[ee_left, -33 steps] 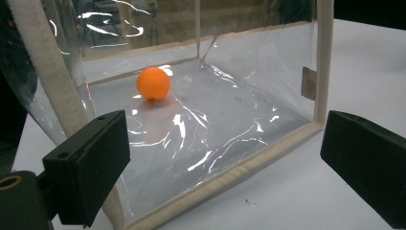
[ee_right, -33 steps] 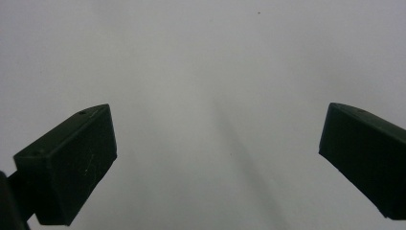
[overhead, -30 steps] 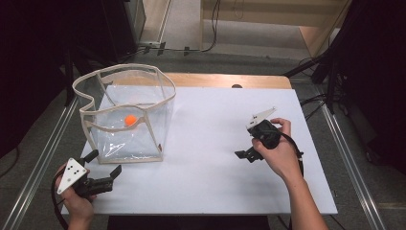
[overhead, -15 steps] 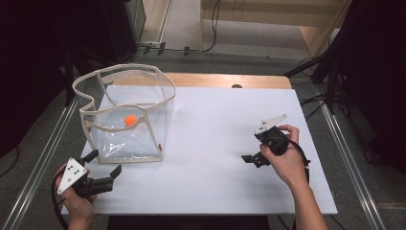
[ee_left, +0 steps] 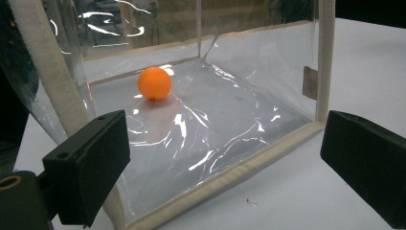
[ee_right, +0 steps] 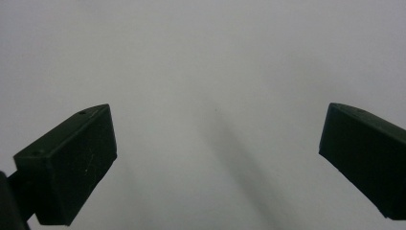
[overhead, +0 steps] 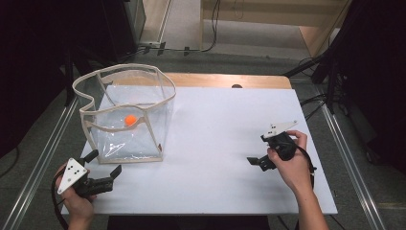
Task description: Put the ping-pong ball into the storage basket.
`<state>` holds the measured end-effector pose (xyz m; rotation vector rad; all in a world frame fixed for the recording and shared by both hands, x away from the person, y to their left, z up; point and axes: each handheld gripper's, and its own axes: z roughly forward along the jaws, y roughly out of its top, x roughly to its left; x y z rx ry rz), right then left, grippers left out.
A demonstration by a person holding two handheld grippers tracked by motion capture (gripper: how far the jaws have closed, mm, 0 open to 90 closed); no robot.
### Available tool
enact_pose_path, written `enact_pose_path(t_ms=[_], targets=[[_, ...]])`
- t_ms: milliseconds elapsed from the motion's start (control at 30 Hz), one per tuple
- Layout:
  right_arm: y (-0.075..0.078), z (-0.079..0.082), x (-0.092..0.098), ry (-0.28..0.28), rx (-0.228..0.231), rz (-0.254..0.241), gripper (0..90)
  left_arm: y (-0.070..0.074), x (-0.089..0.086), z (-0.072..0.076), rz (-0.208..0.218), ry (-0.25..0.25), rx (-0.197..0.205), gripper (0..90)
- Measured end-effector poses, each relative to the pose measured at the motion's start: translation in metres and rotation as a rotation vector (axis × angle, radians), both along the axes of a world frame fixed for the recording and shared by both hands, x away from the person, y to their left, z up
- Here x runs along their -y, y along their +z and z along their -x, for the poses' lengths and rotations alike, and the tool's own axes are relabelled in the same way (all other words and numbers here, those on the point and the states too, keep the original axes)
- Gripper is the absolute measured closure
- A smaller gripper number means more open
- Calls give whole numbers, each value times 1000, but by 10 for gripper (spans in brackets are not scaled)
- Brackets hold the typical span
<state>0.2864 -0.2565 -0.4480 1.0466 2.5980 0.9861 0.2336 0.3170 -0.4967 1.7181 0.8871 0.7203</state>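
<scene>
I held left gripper (overhead: 103, 163) low at near-left table corner, jaws wide, just before clear bag (overhead: 143, 103); orange ball (ee_left: 154, 83) lay inside on bag floor. My right gripper (overhead: 256, 162) sat well apart over white table (overhead: 215, 143), jaws wide, empty

The left gripper (overhead: 103, 163) sits low at the near left, held level in the person's left hand (overhead: 79, 203), its 2 jaws spread wide. The right gripper (overhead: 256, 162) is gripped in the right hand (overhead: 292, 165), tilted downward, jaws parted wide with nothing between them.
</scene>
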Motion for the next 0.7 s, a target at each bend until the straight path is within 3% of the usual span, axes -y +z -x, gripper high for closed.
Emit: enact_pose_path(t_ms=[700], targets=[[-13, 20, 30, -72, 50, -62, 0, 0, 0, 0, 0, 3, 1, 36]])
